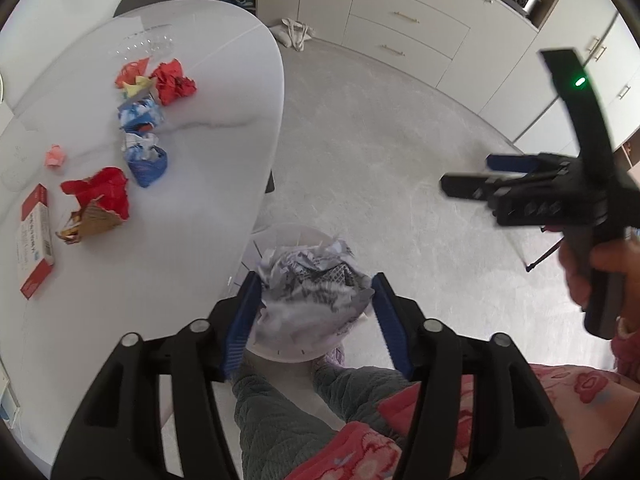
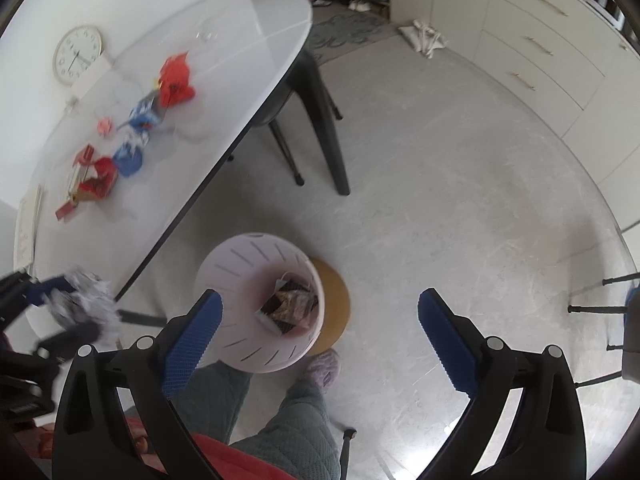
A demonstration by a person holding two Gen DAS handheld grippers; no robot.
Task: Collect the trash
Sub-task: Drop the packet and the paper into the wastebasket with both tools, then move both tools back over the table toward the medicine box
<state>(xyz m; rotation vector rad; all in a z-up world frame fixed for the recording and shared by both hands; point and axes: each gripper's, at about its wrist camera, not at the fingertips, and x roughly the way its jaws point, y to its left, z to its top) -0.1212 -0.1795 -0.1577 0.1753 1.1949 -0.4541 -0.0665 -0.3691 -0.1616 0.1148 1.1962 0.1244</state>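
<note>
Hanging crumpled above the white bin (image 1: 280,350), the grey-and-white paper wad (image 1: 310,284) lay crosswise between the left gripper (image 1: 316,312) pads, apparently touching both. Right gripper (image 2: 320,340) was spread wide, empty, over the bin.

Both grippers, the left gripper (image 1: 314,312) and the right gripper (image 2: 320,326), have black frames, ribbed blue pads and silver pivot pins. The person wears grey-green quilted trousers (image 2: 296,436), a red floral top (image 1: 440,420) and lilac slippers (image 2: 322,366).
</note>
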